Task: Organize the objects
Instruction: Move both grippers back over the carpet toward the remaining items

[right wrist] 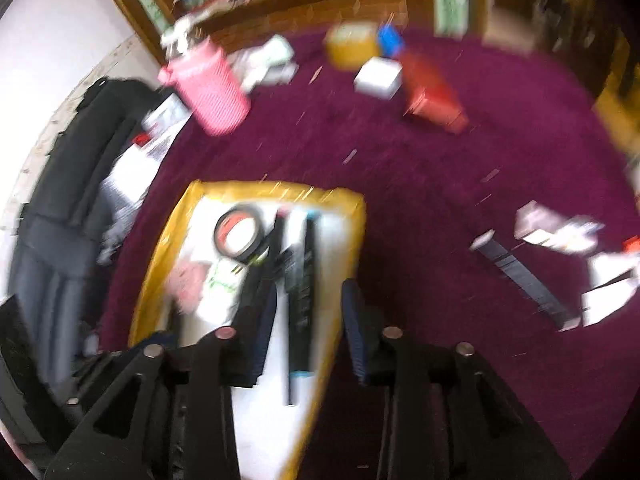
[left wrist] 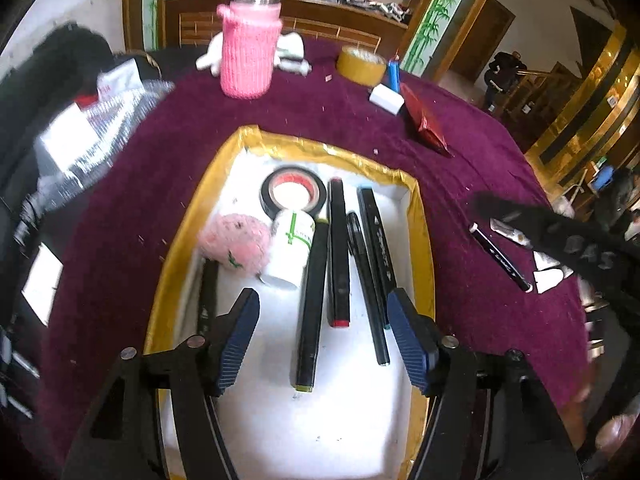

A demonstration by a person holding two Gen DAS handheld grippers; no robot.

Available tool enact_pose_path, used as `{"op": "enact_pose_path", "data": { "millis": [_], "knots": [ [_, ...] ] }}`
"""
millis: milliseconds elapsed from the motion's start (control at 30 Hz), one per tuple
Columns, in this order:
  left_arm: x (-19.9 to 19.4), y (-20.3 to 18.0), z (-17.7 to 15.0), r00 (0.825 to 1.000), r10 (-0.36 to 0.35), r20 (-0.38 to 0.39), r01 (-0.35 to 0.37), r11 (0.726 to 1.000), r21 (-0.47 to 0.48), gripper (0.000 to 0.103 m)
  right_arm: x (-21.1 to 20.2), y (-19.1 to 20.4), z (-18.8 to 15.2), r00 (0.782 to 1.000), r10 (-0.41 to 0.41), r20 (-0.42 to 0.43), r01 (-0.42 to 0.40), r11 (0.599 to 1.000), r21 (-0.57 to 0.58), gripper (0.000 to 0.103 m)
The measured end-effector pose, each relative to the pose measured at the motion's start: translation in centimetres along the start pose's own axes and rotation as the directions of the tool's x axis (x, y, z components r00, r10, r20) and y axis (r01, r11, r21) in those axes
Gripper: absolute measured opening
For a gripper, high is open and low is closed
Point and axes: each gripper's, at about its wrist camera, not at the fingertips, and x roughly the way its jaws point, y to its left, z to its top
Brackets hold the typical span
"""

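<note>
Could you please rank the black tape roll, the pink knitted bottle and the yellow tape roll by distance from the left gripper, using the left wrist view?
1. Black tape roll, inside the tray, just ahead of the left gripper.
2. Pink knitted bottle, upright beyond the tray, left.
3. Yellow tape roll, far edge, right.

Below me sits the white tray (left wrist: 404,196) with its gold-taped rim, on the purple cloth. At its far end lies a black tape roll (left wrist: 293,192), flat, red inside. Just nearer, a white bottle (left wrist: 291,249) lies on its side, touching a fluffy pink ball (left wrist: 236,242) to its left. To the right, four black pens (left wrist: 340,256) lie side by side, pointing near to far. One more black marker (left wrist: 500,257) lies out on the cloth, well right of the tray.
</note>
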Motion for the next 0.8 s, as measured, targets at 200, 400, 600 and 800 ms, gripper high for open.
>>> {"op": "enact_pose_path", "data": {
  "millis": [200, 400, 600, 800],
  "knots": [
    [-1.9, -2.5, 0.2, 0.991, 0.103, 0.091, -0.112, 0.989, 0.093, 0.062, -4.8, -2.1, -1.0, 0.962, -0.105, 0.252, 0.094, 0.994, 0.055, 0.091],
    [-2.0, -5.0, 0.4, 0.987, 0.118, 0.111, -0.134, 0.979, 0.153, 0.062, -1.3, -8.3, -2.1, 0.999, -0.029, 0.018, 0.024, 0.971, 0.24, 0.091],
    [-1.4, -7.5, 0.1, 0.989, 0.123, 0.087, -0.137, 0.974, 0.181, 0.062, -1.6, -12.0, -3.2, 0.999, -0.037, -0.006, 0.037, 0.962, 0.271, 0.091],
    [-0.6, -11.3, -0.7, 0.989, 0.134, 0.062, -0.144, 0.966, 0.215, 0.062, -0.8, -15.4, -3.8, 0.999, -0.01, -0.042, 0.022, 0.951, 0.307, 0.091]
  ]
}}
